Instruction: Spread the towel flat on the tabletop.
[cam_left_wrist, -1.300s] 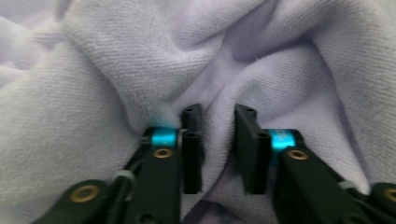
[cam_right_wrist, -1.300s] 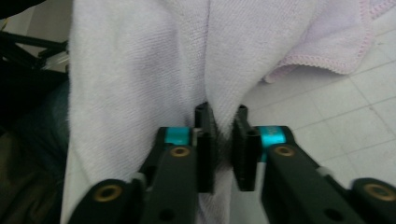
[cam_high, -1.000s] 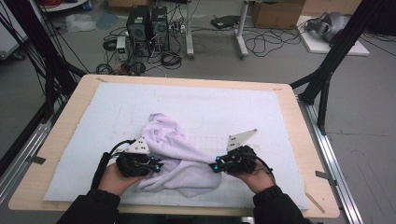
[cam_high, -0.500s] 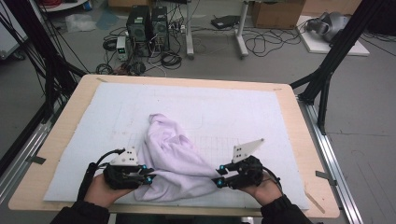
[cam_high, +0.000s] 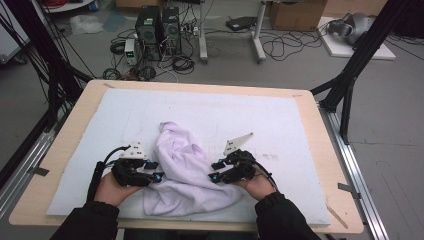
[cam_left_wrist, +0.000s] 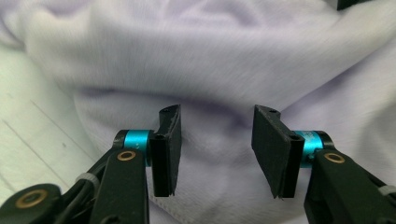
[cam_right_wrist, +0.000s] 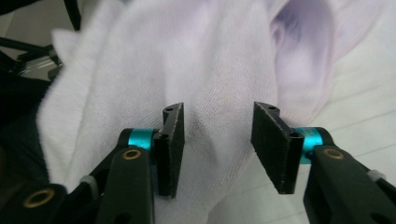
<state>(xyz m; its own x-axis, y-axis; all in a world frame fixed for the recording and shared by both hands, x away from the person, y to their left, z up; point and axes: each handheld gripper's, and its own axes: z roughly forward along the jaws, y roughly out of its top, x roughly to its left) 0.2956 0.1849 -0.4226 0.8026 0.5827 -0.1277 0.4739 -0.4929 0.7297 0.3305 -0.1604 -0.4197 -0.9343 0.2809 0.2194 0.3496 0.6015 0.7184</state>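
Cloth (cam_high: 186, 172), pale lilac and crumpled, lies on the white mat (cam_high: 280, 120) near the table's six o'clock edge, between our two hands. Its near hem is partly hidden behind our dark sleeves, and the folds bury whatever shape the garment has; we cannot tell what kind of piece it is.

At nine o'clock of the cloth we hold the left gripper (cam_high: 156, 176); in the left gripper view (cam_left_wrist: 215, 147) its jaws stand about half apart, having just been opening, with the fabric lying under the gap and neither pad pressing on it.

At three o'clock of the cloth we hold the right gripper (cam_high: 216, 172); in the right gripper view (cam_right_wrist: 217, 144) its jaws are likewise partly spread and have just been opening, hovering over a cloth edge without gripping it.

We can read no writing or brand anywhere.
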